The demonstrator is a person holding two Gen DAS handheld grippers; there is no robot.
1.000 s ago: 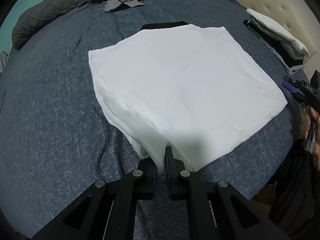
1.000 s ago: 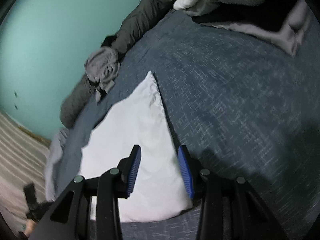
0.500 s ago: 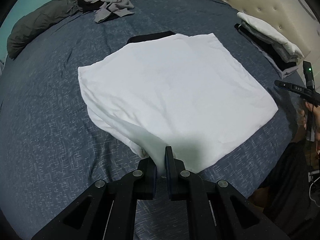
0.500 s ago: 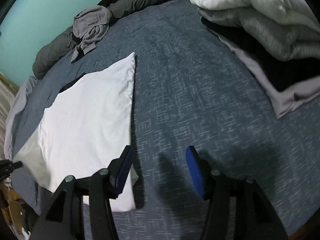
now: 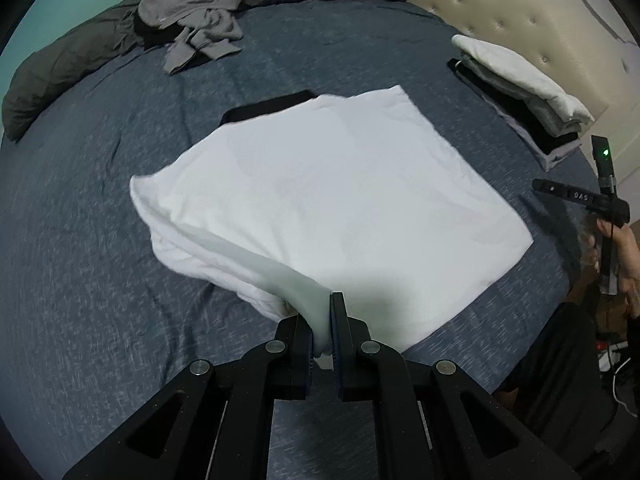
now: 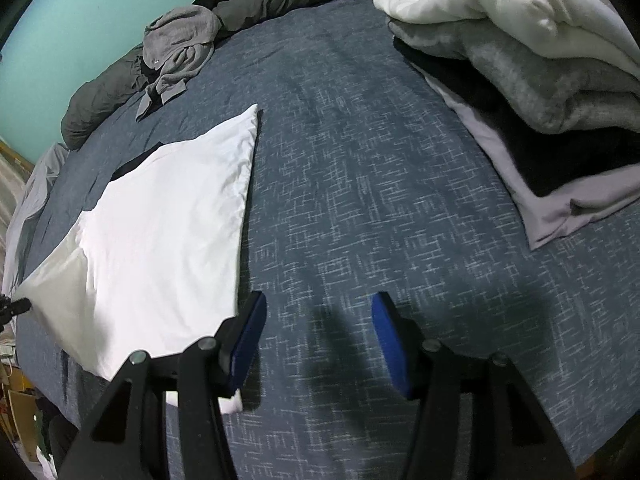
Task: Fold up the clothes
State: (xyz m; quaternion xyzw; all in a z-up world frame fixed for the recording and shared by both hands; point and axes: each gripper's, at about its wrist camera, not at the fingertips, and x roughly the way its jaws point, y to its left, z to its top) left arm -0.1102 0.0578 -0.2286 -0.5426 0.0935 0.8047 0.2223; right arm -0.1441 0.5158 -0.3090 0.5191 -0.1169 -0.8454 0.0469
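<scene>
A blue-grey crosshatch-patterned bedspread [image 5: 100,280] is being seen covering the whole bed, lightly creased toward the far side. A cream tufted headboard [image 5: 520,20], button-studded and topped by carved scrollwork, is being shown at the bed's far right edge. A dark olive-grey duvet [image 5: 60,64] is being kept bunched in a long roll along the bed's far edge, against a teal wall [image 6: 80,12]. A strip of pale grey sheet [image 6: 24,204] is being shown hanging at the bed's left edge in the right wrist view.
</scene>
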